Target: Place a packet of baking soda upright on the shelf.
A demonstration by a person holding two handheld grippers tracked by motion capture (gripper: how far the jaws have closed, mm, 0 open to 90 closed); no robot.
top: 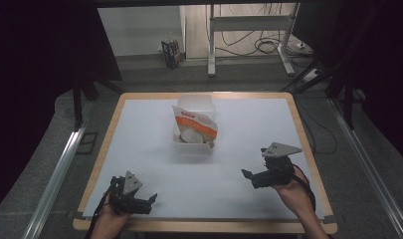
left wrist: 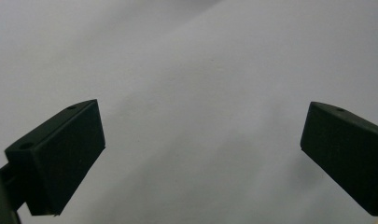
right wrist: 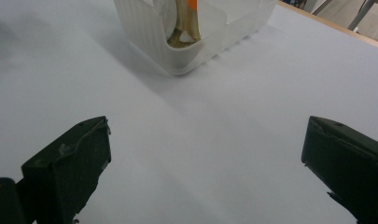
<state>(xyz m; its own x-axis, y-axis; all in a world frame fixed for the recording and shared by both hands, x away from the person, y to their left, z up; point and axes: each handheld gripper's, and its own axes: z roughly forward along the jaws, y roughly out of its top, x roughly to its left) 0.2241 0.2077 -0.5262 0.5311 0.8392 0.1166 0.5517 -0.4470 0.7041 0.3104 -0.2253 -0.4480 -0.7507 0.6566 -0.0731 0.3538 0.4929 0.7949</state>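
One ribbed translucent tub (top: 194, 144) (plastic, rectangular)

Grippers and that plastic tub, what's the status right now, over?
Left gripper open, low at the near left edge. Right gripper open, near right, pointing at the tub. Tub mid-table, orange-and-white packet sticking out. White mat bare between grippers and tub.
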